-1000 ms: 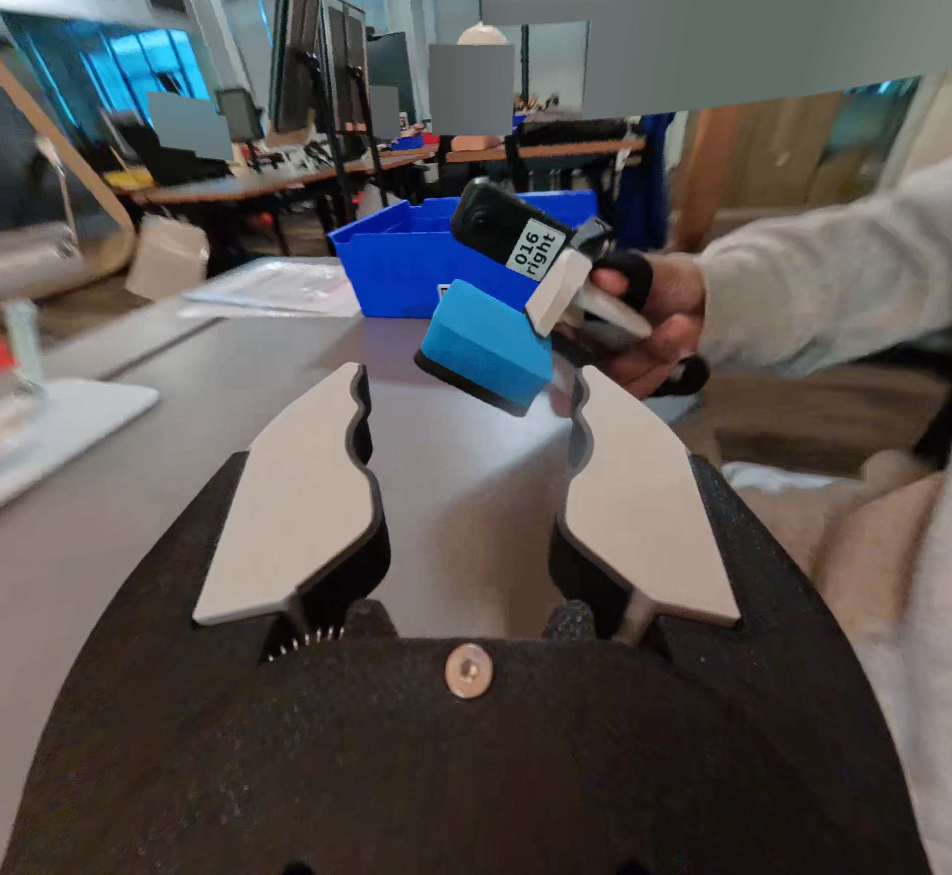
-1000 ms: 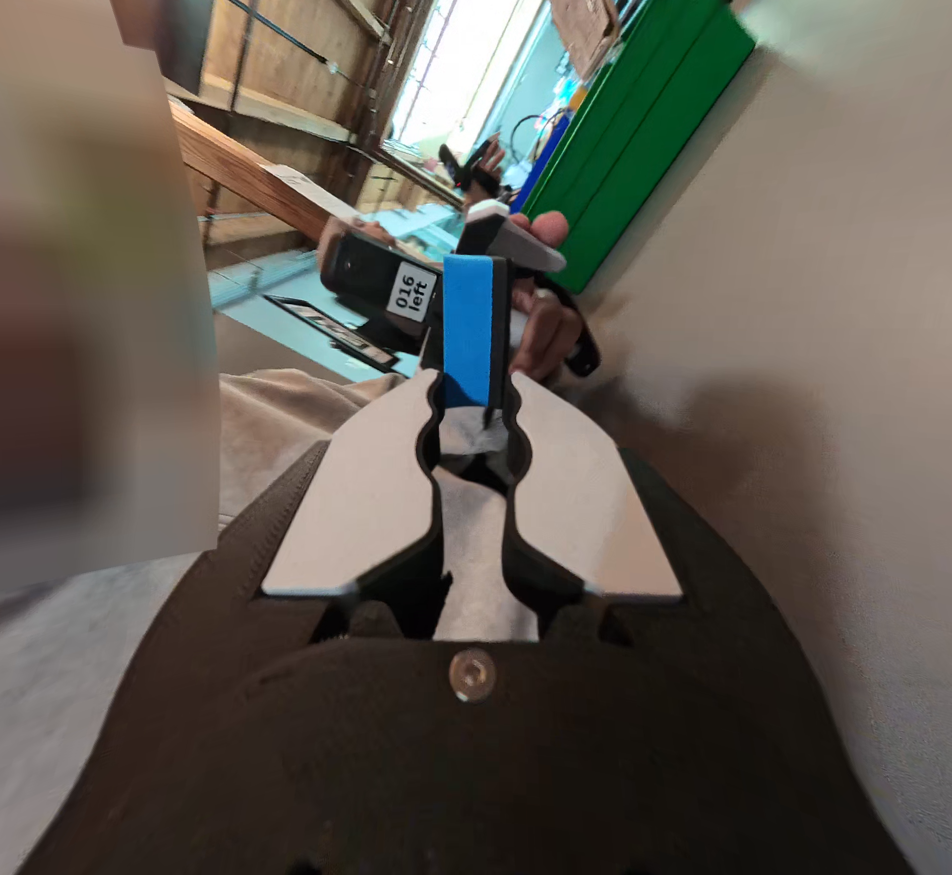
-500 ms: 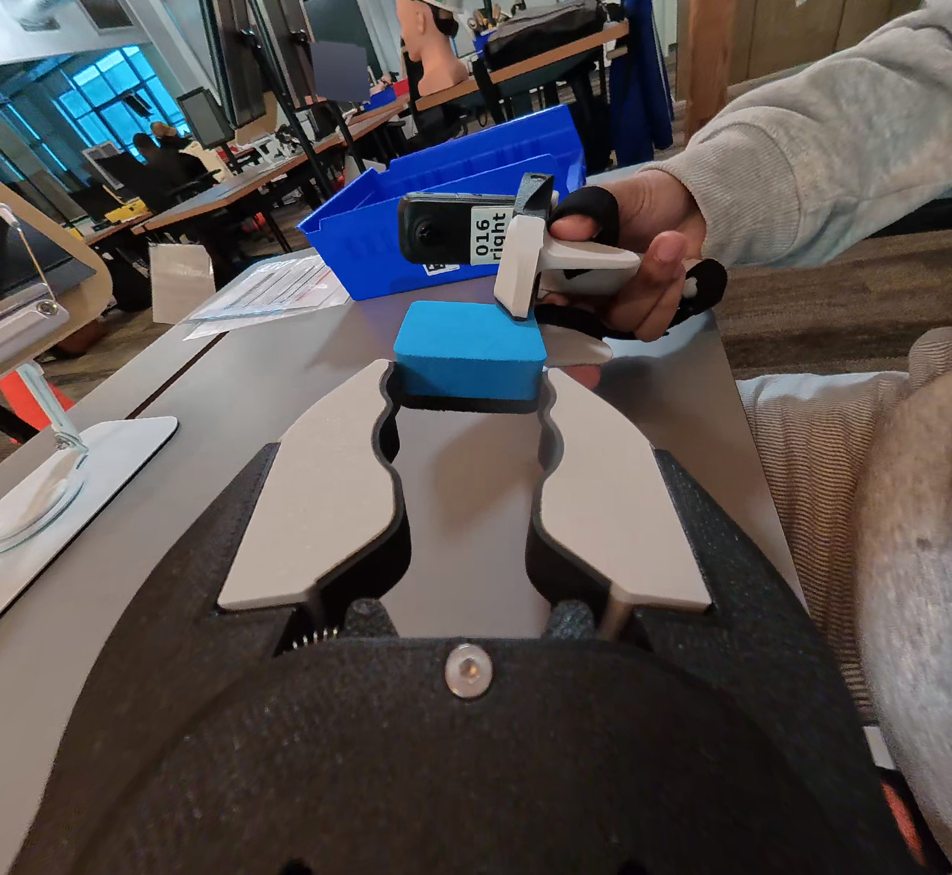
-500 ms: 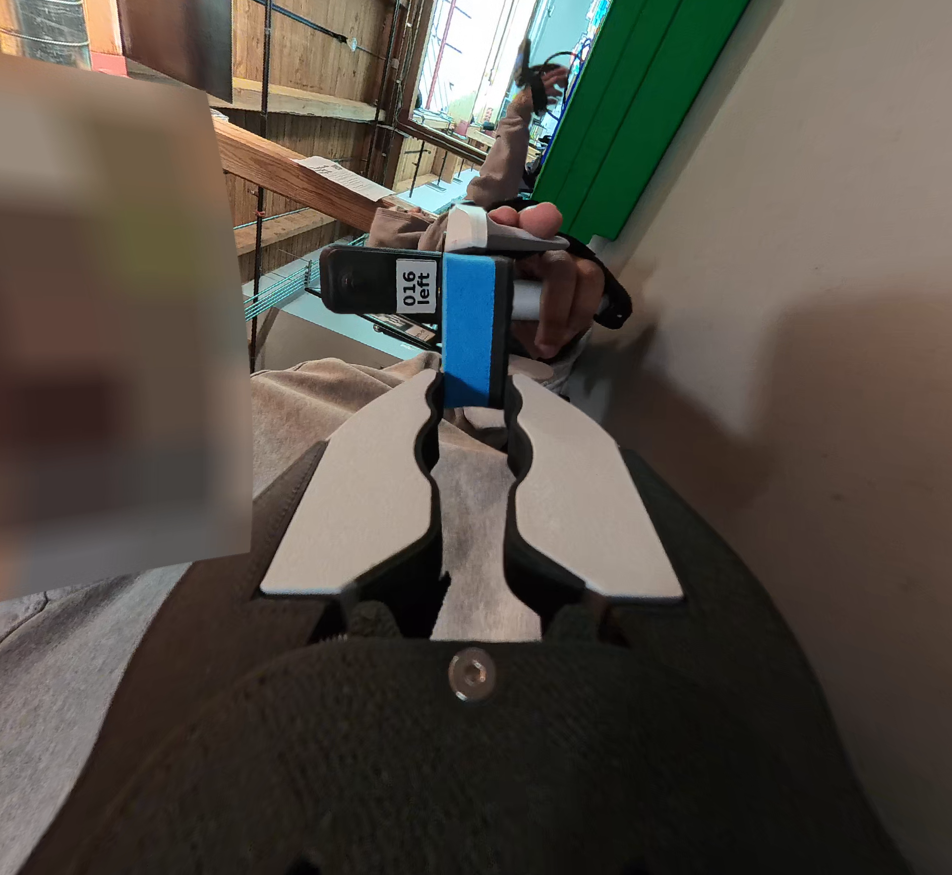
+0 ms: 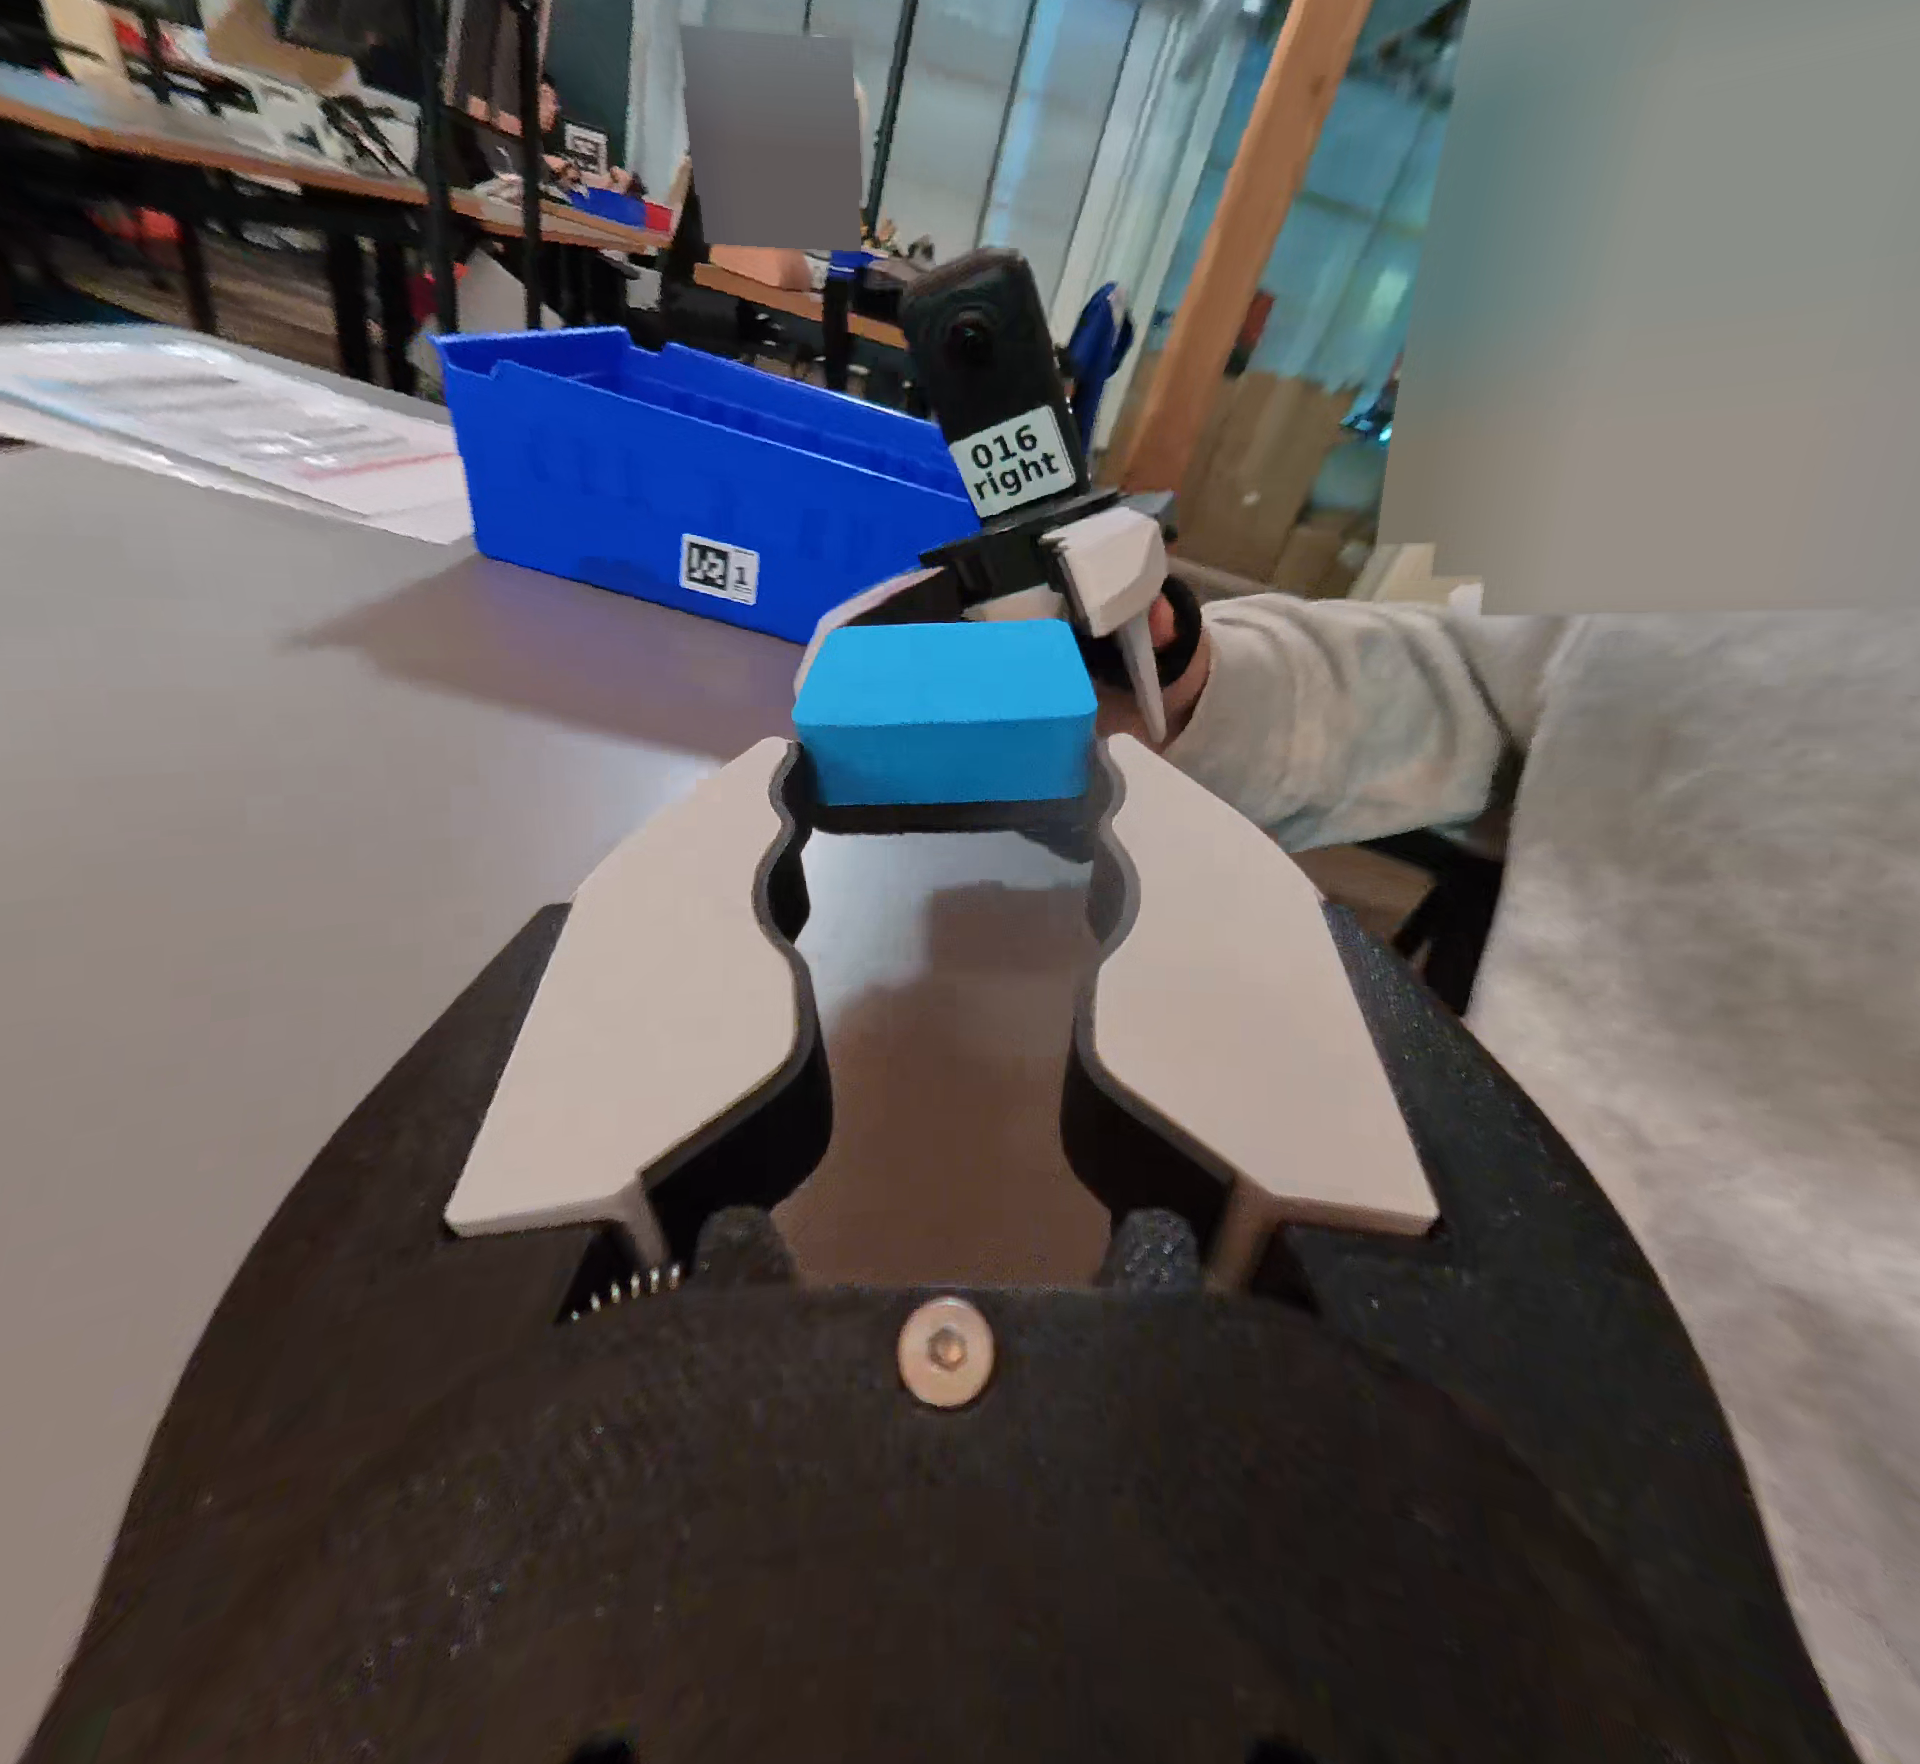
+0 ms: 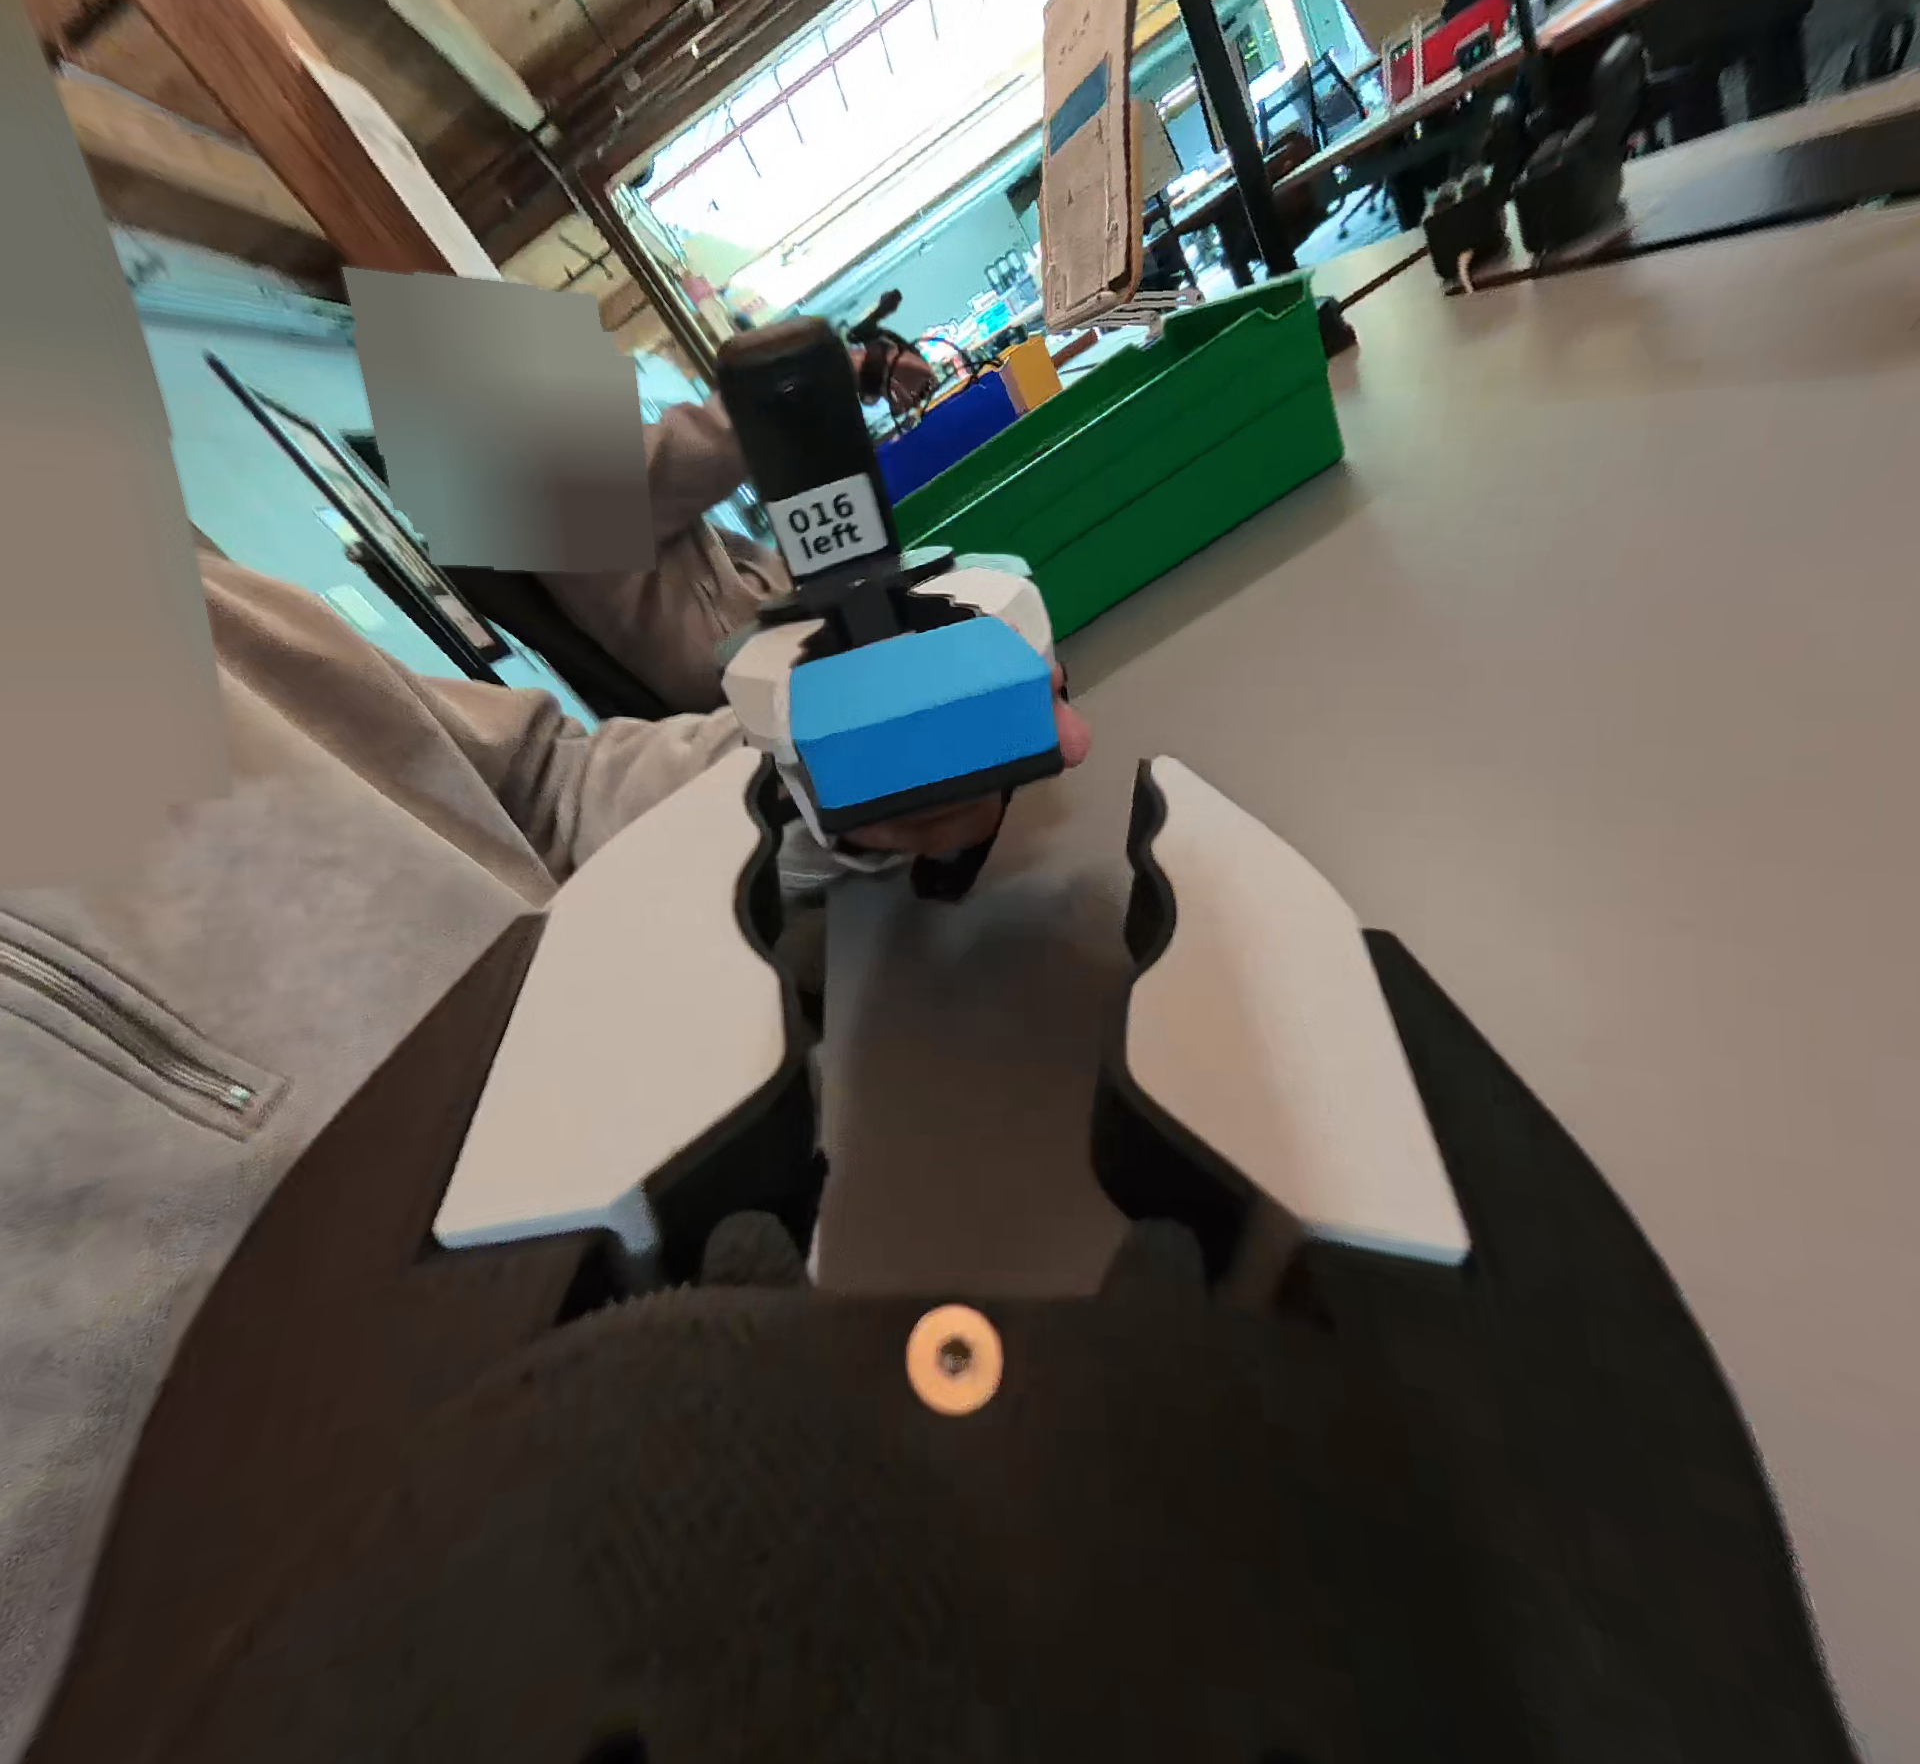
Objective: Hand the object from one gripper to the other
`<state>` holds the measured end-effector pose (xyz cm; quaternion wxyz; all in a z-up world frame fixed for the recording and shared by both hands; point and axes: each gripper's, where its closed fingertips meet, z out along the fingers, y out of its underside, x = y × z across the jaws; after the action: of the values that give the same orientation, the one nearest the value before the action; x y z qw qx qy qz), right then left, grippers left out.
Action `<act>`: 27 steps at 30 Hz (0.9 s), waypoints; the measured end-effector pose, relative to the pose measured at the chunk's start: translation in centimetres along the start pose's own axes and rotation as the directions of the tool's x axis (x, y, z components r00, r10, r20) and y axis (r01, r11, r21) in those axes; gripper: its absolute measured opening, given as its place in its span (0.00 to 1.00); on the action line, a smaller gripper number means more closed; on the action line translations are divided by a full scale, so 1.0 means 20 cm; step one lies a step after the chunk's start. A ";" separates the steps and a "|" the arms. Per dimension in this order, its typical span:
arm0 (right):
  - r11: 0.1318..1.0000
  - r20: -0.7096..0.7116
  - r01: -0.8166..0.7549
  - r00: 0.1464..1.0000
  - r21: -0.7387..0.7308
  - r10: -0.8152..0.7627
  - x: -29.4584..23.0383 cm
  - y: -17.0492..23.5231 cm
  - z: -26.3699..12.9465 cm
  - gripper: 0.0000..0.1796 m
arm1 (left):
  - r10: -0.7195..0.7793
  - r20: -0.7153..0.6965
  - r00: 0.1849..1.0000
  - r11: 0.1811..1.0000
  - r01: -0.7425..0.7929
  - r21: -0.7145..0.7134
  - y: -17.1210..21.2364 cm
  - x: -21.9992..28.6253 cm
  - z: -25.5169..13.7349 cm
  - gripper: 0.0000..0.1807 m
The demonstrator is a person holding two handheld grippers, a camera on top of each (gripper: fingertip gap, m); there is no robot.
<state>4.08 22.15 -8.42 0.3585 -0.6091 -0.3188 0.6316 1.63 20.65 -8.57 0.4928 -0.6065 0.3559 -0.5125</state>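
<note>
So the blue block [image 5: 943, 712], a foam-looking thing with a thin black layer on the underside, sits clamped between the tips of the left gripper [image 5: 943, 784], held in the air over the grey desk [image 5: 260, 779], not touching it. The right gripper [image 6: 945, 795] has its fingers spread apart with nothing between them, and the block sits just past its tips, a bit toward its left finger. Plenty of bare desk on the left gripper's left side. On its right the desk edge is close and a grey sleeve [image 5: 1351, 727] fills that side. From the left wrist view you get a blue bin [image 5: 675, 478] standing on the desk behind the block, with a small square code sticker on its front wall, and some papers [image 5: 229, 436] farther back on the left; the right gripper [image 5: 1039, 613] shows just behind the block with a black camera on top carrying a white printed label. The right wrist view shows what that one doesn't: a green bin [image 6: 1143, 467] on the desk beyond the left gripper [image 6: 883, 675], open desk off to the right, and the person's beige top on the left. The left gripper's camera has a white label too.
</note>
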 end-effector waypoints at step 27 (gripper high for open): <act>0.988 -0.053 0.153 0.987 -0.027 -0.154 -0.04 0.00 0.01 0.29 | -0.178 -0.082 0.981 0.984 0.180 0.016 0.02 0.01 0.01 0.35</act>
<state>3.98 21.56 -8.00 0.4077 -0.6038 -0.3621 0.5815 1.90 20.44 -8.88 0.4369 -0.6091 0.3135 -0.5829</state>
